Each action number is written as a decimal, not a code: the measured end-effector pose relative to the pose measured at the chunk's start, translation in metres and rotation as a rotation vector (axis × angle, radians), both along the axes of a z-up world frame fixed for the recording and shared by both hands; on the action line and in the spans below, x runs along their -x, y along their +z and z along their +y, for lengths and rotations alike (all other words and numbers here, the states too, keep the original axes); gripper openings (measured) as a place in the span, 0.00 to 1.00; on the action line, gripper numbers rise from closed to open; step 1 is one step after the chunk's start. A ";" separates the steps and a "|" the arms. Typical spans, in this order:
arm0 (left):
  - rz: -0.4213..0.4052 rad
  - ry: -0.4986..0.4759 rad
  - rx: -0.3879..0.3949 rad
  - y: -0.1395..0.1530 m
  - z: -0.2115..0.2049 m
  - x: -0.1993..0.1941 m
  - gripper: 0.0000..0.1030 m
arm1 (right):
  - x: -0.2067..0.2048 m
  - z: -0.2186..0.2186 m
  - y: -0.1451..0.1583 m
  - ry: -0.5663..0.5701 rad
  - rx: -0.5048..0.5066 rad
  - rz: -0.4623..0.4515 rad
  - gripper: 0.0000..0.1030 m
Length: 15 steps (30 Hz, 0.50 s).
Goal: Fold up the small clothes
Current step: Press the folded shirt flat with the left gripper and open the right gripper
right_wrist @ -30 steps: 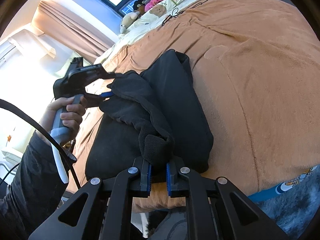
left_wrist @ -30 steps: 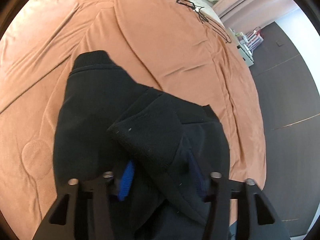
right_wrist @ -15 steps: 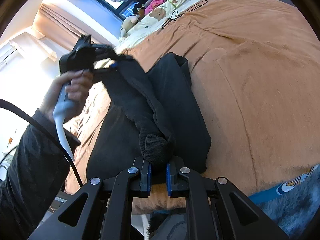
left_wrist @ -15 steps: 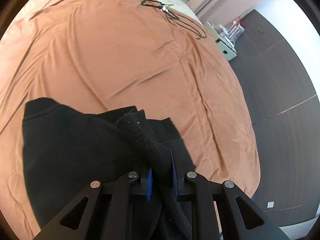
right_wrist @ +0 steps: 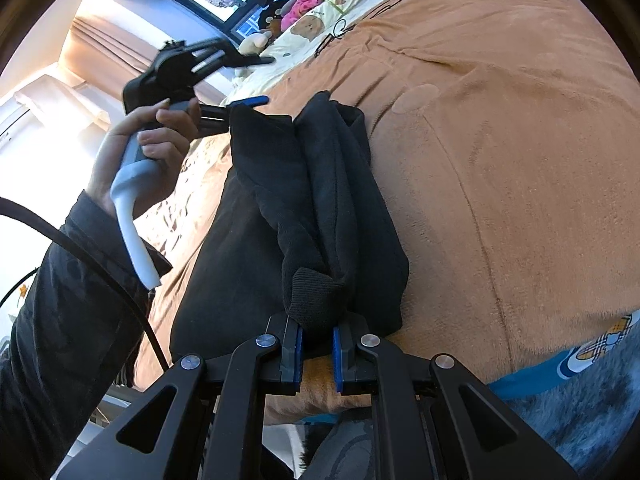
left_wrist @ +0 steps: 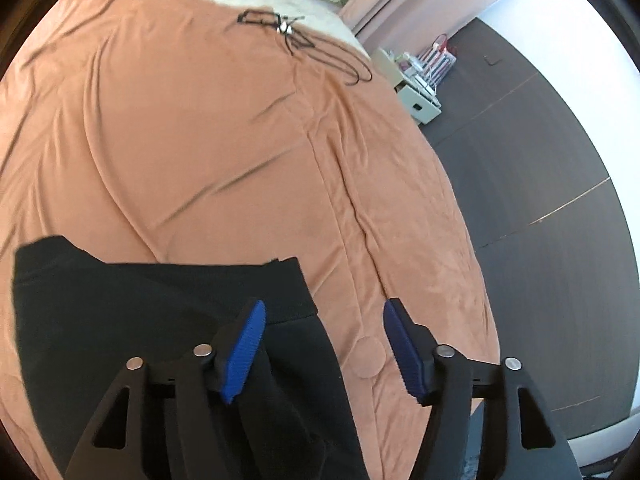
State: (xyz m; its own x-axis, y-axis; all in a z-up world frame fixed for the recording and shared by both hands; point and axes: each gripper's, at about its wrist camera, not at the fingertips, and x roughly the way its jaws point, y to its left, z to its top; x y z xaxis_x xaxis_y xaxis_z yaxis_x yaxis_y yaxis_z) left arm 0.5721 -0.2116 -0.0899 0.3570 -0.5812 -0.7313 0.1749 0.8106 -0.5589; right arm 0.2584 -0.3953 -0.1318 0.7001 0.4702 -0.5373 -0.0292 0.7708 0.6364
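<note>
Black cloth fills the near part of both views — we see a dark garment [right_wrist: 280,208] lying partly folded on the orange blanket [left_wrist: 208,128] that covers the bed. Our right gripper [right_wrist: 316,354] has its fingers pressed in on a ribbed cuff [right_wrist: 312,292] at the garment's near end, the sleeve running away from it over the folded body. Our left gripper [left_wrist: 322,346] hangs above the garment's far end with its blue fingers [left_wrist: 244,350] spread wide and nothing between them — one over the black cloth, the other over bare blanket. Far up the bed lies a black cord [left_wrist: 320,50].
</note>
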 end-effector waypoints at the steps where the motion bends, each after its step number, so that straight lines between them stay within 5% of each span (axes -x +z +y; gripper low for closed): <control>1: -0.009 0.005 -0.001 0.003 0.004 0.002 0.64 | 0.001 0.000 0.000 0.000 0.003 -0.001 0.07; 8: -0.020 0.091 -0.077 0.004 0.039 0.025 0.64 | 0.001 -0.005 -0.003 -0.012 -0.030 0.007 0.07; 15: 0.020 0.054 -0.145 -0.018 0.057 0.066 0.60 | -0.005 -0.011 -0.001 -0.008 -0.064 0.013 0.10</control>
State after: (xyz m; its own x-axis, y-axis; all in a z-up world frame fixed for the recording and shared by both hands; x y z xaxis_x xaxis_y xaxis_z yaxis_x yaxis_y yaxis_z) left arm 0.5061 -0.1544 -0.1083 0.3694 -0.4496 -0.8133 0.1187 0.8908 -0.4386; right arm 0.2636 -0.4067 -0.1325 0.6972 0.4984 -0.5153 -0.0146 0.7285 0.6849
